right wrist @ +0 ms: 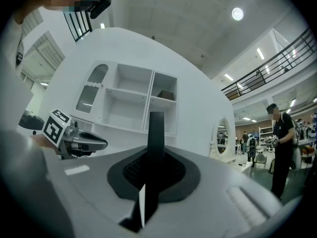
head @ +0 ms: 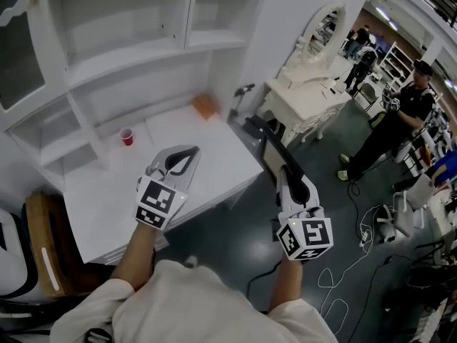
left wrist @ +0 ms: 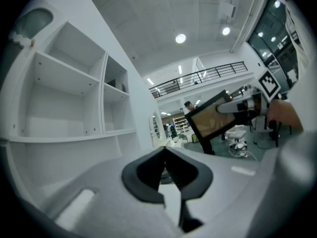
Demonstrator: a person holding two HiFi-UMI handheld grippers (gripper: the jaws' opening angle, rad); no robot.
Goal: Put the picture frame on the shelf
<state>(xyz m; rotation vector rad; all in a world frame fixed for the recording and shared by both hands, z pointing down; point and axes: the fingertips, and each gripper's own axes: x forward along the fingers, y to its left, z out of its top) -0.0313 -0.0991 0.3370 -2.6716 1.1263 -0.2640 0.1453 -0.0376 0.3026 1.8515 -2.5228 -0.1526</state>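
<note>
My right gripper (head: 285, 176) is shut on the picture frame (head: 265, 143), a black-rimmed frame held in the air off the white table's right edge. In the right gripper view the frame (right wrist: 156, 133) stands edge-on between the jaws of the right gripper (right wrist: 154, 158). From the left gripper view its brown face (left wrist: 214, 117) shows tilted, with the right gripper (left wrist: 238, 107) clamped on its upper edge. My left gripper (head: 184, 157) hovers over the table (head: 207, 156), shut with nothing in it; its tips (left wrist: 164, 150) meet. The white shelf unit (head: 121, 41) rises behind the table.
A red cup (head: 126, 136) and an orange block (head: 206, 106) sit on the table near the shelf. To the right stand a white dressing table with an oval mirror (head: 319, 38) and a person in black (head: 397, 123). Cables (head: 357, 252) lie on the floor.
</note>
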